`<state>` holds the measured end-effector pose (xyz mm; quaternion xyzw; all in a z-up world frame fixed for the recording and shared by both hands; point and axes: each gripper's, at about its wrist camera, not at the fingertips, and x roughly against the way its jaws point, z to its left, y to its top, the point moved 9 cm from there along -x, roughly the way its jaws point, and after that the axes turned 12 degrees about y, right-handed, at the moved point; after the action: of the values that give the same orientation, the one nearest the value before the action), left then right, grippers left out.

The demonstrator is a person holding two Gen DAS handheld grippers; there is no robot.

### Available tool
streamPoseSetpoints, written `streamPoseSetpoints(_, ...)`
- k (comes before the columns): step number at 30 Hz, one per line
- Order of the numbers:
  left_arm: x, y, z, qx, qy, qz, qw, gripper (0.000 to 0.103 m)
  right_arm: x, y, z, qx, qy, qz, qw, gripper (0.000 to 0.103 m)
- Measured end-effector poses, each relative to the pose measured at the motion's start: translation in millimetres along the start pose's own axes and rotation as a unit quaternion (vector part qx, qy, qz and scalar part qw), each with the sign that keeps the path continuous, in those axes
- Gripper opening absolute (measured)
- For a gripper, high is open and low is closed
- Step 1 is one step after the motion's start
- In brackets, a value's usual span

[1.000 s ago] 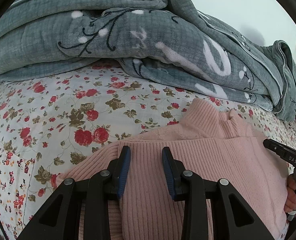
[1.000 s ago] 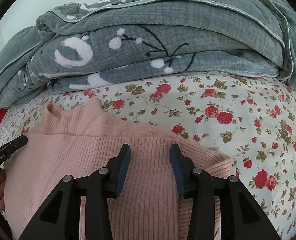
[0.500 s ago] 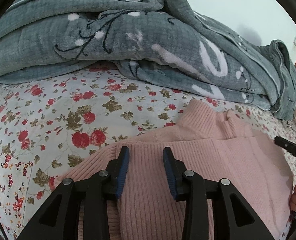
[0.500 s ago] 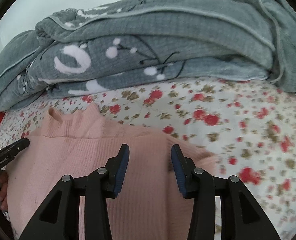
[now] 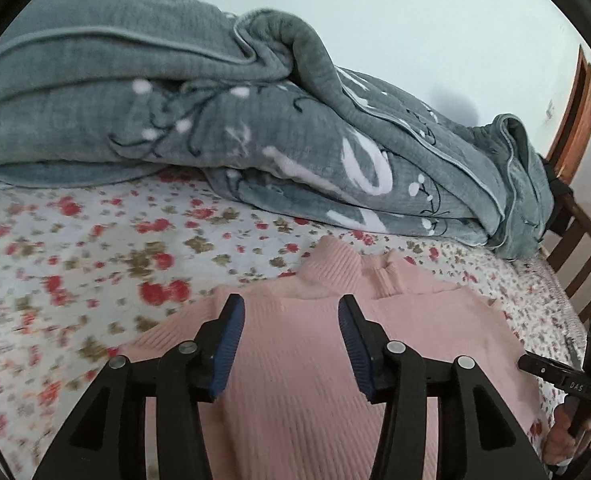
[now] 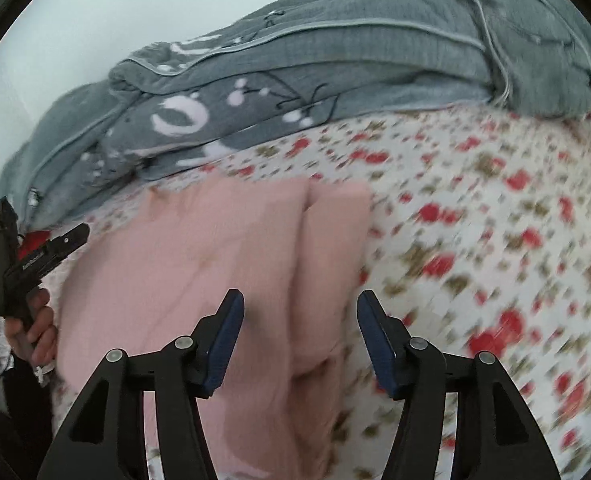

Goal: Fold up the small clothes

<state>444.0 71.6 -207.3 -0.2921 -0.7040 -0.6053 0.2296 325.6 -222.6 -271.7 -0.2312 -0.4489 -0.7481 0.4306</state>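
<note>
I'm seeing both grippers opening over the pink sweater [image 5: 295, 360], gripping nothing. L gripper [image 5: 291, 344] and R gripper [image 6: 300, 340] are hovering apart above the floral sheet [image 6: 495, 240].

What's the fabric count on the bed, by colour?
Pink: 1, the ribbed sweater, lying folded on the sheet
Grey: 1, the blanket with white motifs, piled at the far side of the bed
White with red flowers: 1, the bed sheet under both
Total: 3
</note>
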Motion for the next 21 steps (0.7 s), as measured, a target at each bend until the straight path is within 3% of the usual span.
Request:
streamPoseSetpoints(3, 21.5, -16.4, 8.9, 0.007, 0.022, 0.003, 0.9997, 0.056, -8.8, -4.9, -3.3, -0.011, -0.006, 0.012, 1.000, 0.059)
streamPoseSetpoints(7, 31.2, -50.3, 30.8, 0.004, 0.070, 0.035, 0.9969, 0.056, -21.5, 0.1, -14.5, -0.037, -0.002, 0.008, 0.999, 0.059)
streamPoseSetpoints(9, 27.6, -64.9, 39.1, 0.009, 0.075, 0.057, 0.9955, 0.057, -26.4, 4.8, -18.5, -0.048, 0.003, 0.003, 0.999, 0.059)
streamPoseSetpoints(12, 17.1, -80.6, 43.0, 0.028, 0.050, 0.093, 0.9940, 0.060, -32.0, 10.0, -20.3, -0.051, 0.004, -0.002, 0.999, 0.060)
streamPoseSetpoints(14, 17.1, -81.1, 46.3, 0.052, 0.035, 0.094, 0.9935, 0.062, -33.2, 10.7, -18.7, -0.041, -0.002, -0.003, 0.999, 0.059)
streamPoseSetpoints(15, 16.2, -80.8, 47.4, 0.061, 0.028, 0.098, 0.9929, 0.062, -33.3, 10.6, -17.3, -0.039, 0.001, -0.003, 0.999, 0.054)
streamPoseSetpoints(16, 13.8, -80.9, 47.9, 0.070, 0.019, 0.102, 0.9921, 0.062, -35.7, 9.3, -14.3, -0.038, 0.017, 0.002, 0.999, 0.043)
streamPoseSetpoints(20, 4.5, -79.0, 45.3, 0.091, 0.014, 0.104, 0.9903, 0.062, -40.0, 10.1, -13.9, -0.041, 0.029, 0.007, 0.999, 0.038)
streamPoseSetpoints(21, 3.5, -78.6, 44.7, 0.097, 0.016, 0.103, 0.9899, 0.050, -40.3, 10.3, -13.5, -0.041, 0.031, 0.007, 0.999, 0.033)
